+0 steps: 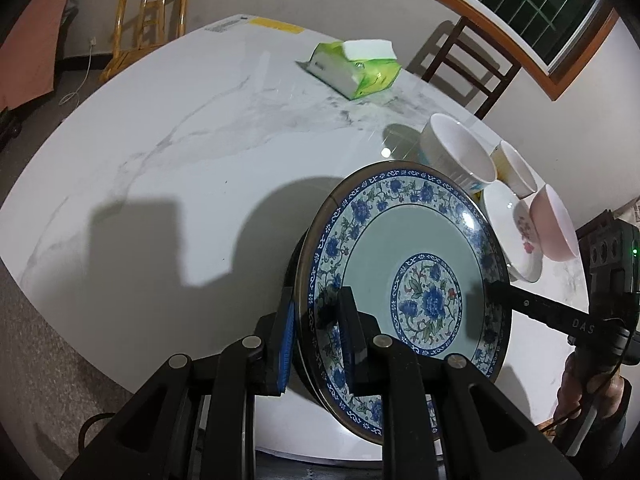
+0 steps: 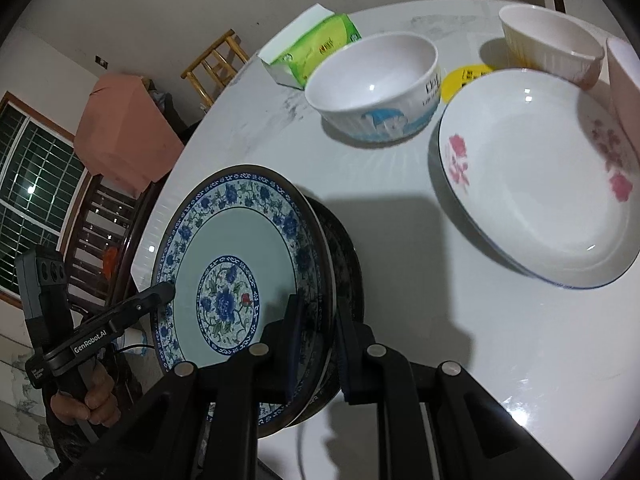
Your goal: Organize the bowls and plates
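A blue floral plate (image 1: 408, 280) (image 2: 236, 280) with a dark underside hangs over the white marble table (image 1: 180, 140), gripped at opposite rims. My left gripper (image 1: 316, 300) is shut on its near rim and appears in the right wrist view as left gripper (image 2: 168, 290). My right gripper (image 2: 320, 304) is shut on the other rim; the left wrist view shows this right gripper (image 1: 494, 290) too. On the table stand a white plate with pink flowers (image 2: 536, 184) (image 1: 508, 224), a white cartoon bowl (image 2: 376, 84) (image 1: 460, 152), a cream bowl (image 2: 548, 40) (image 1: 516, 168) and a pink bowl (image 1: 556, 224).
A green tissue pack (image 1: 356, 68) (image 2: 316, 48) lies toward the far side of the table. A yellow sticker (image 2: 464, 76) sits between the bowls. A light wooden chair (image 1: 148, 20) and a dark chair (image 1: 468, 64) stand at the table's far edge. A hand (image 2: 92, 400) holds the left gripper.
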`<action>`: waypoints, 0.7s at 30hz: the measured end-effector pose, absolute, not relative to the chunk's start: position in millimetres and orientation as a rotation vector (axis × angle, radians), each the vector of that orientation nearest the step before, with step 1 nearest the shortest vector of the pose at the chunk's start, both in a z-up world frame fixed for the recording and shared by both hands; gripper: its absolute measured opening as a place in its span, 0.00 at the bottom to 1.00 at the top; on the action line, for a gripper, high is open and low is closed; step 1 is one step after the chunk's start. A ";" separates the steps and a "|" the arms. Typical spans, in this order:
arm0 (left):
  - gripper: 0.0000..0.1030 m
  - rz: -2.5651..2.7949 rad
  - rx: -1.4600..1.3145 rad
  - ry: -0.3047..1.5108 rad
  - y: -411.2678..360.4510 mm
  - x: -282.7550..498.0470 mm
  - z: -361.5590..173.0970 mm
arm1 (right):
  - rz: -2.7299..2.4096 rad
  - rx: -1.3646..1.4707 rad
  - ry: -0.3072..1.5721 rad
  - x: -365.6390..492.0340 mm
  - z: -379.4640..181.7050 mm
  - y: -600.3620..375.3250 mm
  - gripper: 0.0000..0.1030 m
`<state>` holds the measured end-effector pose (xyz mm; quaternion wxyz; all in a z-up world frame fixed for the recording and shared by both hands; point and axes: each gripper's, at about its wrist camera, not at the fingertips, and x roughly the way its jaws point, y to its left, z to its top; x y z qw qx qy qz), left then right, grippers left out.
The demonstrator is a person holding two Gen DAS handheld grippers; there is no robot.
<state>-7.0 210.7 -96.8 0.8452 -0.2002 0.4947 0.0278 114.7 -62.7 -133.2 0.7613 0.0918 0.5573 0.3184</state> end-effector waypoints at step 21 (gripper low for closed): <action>0.20 0.093 -0.421 1.088 215.1 4.7 -117.2 | 0.634 0.100 1.195 115.7 -140.5 -40.0 0.19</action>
